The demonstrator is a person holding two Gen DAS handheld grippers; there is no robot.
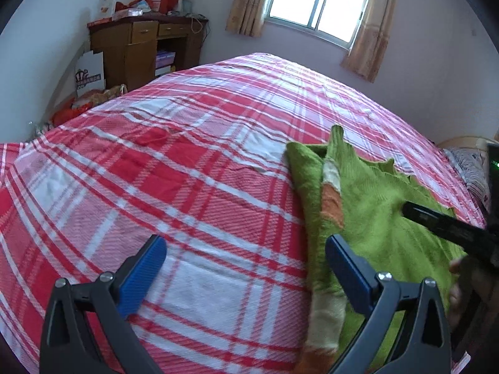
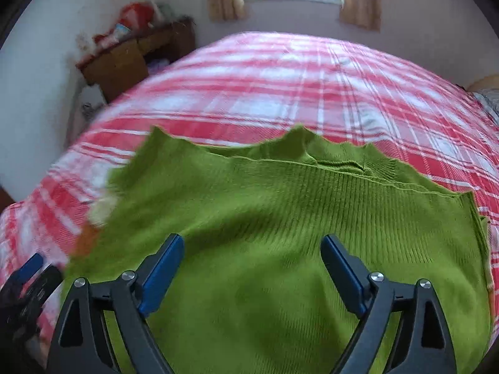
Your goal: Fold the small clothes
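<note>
A small green knitted sweater [image 2: 280,218] lies spread on the bed, its wavy hem toward the window. One sleeve with cream and orange bands [image 1: 332,199] lies folded along its left side. My right gripper [image 2: 252,249] hovers open above the middle of the sweater, nothing between its blue pads. My left gripper [image 1: 246,249] is open over the plaid sheet, its right pad [image 1: 346,265] just above the sweater's left edge. In the left wrist view the right gripper's black finger [image 1: 436,218] reaches in over the sweater. The left gripper [image 2: 31,268] shows blurred at the right wrist view's lower left.
The bed carries a red, pink and white plaid sheet [image 1: 171,171]. A wooden desk [image 1: 137,50] piled with red bags stands in the far left corner, with boxes on the floor beside it. A curtained window [image 1: 315,0] is behind the bed. A patterned pillow [image 1: 471,168] lies at right.
</note>
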